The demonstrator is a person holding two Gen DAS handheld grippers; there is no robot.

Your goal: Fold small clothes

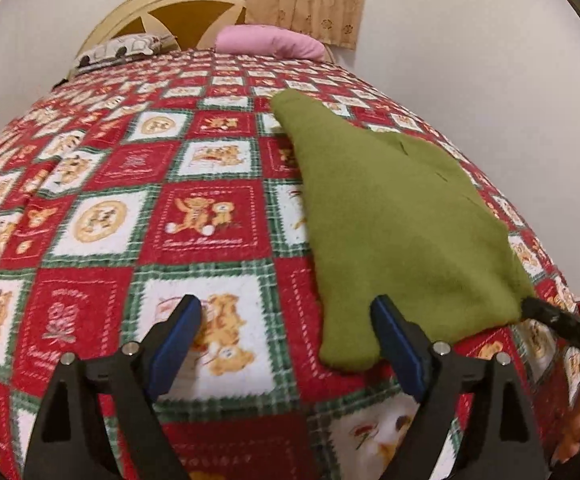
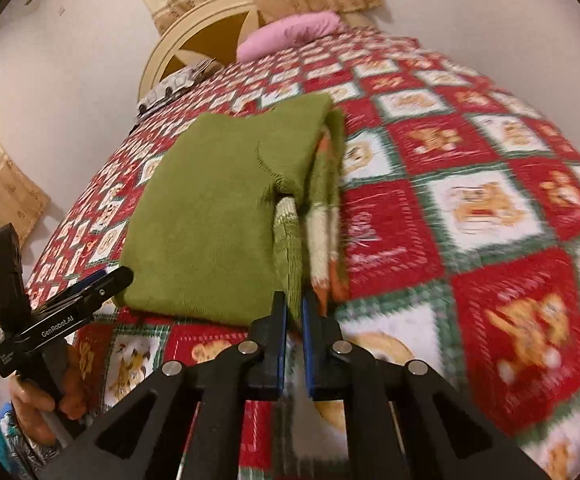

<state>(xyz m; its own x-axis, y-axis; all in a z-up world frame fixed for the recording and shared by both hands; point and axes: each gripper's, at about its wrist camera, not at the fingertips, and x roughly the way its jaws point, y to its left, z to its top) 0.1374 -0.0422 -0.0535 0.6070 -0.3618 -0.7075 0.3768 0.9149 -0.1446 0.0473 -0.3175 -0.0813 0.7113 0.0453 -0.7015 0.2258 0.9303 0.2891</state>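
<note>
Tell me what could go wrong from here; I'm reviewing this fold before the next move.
1. The right gripper pinches only the green sweater's near edge, so the knit may slip out if pulled.
2. The sleeve lies bunched beside the body and could stay crooked inside the fold.
3. The left gripper is open and holds nothing, so the sweater could drag across the quilt.

"GenRobot.AI" printed in white along the black body of the left gripper, near left. Script lettering on the red squares of the bedspread, too blurred to read.
</note>
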